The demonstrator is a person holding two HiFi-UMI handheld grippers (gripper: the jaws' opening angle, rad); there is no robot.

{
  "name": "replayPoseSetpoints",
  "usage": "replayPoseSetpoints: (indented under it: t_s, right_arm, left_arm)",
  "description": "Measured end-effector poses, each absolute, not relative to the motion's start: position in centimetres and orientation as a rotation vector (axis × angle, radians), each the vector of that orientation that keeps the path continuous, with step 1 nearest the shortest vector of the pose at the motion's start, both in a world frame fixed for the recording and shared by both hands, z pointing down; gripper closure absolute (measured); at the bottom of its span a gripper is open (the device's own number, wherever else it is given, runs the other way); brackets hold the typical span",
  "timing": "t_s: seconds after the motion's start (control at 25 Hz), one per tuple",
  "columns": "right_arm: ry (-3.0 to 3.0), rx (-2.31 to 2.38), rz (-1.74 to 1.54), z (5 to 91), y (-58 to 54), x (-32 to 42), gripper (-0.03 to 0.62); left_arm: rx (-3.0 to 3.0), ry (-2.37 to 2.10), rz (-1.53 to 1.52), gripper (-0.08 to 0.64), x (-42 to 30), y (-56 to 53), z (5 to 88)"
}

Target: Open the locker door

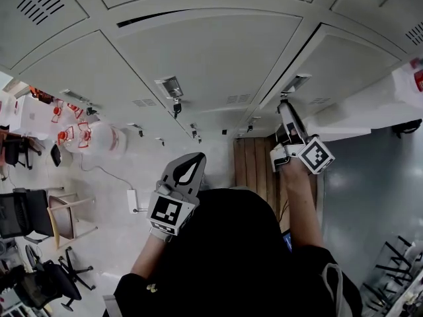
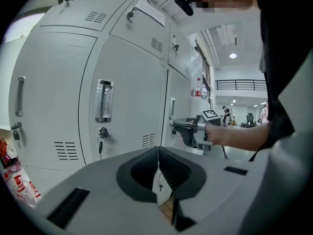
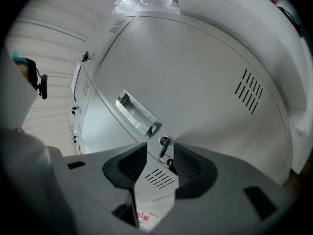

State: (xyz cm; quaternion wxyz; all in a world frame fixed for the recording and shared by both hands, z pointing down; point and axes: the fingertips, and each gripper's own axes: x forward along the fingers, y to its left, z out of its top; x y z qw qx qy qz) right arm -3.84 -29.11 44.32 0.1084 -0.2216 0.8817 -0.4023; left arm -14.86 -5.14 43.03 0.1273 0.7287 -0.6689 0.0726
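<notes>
The grey locker door fills the right gripper view, with a chrome recessed handle and a lock with a key just below it. My right gripper is open; the key hangs in the gap just ahead of the fingertips, and the pads press on nothing. In the head view the right gripper points at that door's handle, and a dark seam runs along the door's left edge. My left gripper hangs back from the lockers, shut and empty.
The neighbouring locker has its own handle and key. Water jugs with red handles and office chairs stand at the left. A white panel juts out at the right beside my right arm.
</notes>
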Motion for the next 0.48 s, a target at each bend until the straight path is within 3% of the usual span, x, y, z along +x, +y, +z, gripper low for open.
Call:
replayPoseSetpoints:
  t_s: [0.24, 0.48]
  right_arm:
    - [2.415, -0.637, -1.354, 44.98, -29.56, -4.05, 0.514]
    - [2.307, -0.622, -1.417, 45.02, -29.15, -3.31, 0.523]
  left_arm:
    - [2.117, -1.939, 0.198, 0.537, -15.6, -5.22, 43.23]
    - [2.139, -1.908, 0.169, 0.537, -15.78, -5.29, 43.24]
